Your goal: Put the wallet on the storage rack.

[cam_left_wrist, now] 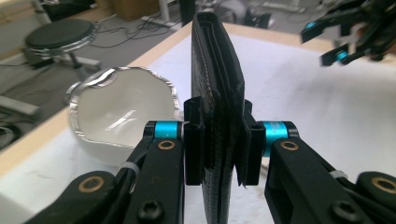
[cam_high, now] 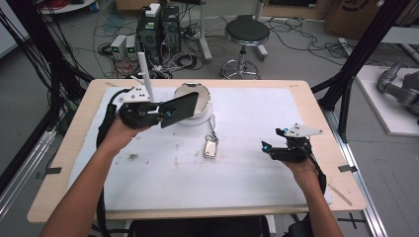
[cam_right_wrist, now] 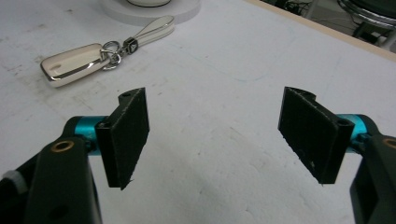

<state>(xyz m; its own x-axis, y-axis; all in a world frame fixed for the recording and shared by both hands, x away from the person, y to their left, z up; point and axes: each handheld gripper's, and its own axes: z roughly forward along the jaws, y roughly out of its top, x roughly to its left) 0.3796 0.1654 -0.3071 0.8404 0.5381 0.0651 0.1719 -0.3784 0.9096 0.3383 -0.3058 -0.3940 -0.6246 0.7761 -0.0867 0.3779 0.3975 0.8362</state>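
White-covered desk (cam_high: 257,187) under both my arms, w/ cables and a stool on the floor beyond. My left hand-held gripper (cam_high: 165,114) is clenched on the black wallet (cam_left_wrist: 217,93), held on edge above the desk, w/ the white bowl (cam_left_wrist: 123,116) just beyond and beside it; I'd keep the squeeze firm, carry it level and lower it squarely over the bowl before letting go. My right hand-held gripper (cam_right_wrist: 215,135) is released, nothing between its pads, w/ the key fob (cam_right_wrist: 77,63) lying flat ahead, so approach low and straddle it.

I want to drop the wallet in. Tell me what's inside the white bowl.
The white bowl shows a bare glossy inside with only light reflections. The black wallet, clamped in the left tool, hides the bowl's right edge, so that part can't be checked.
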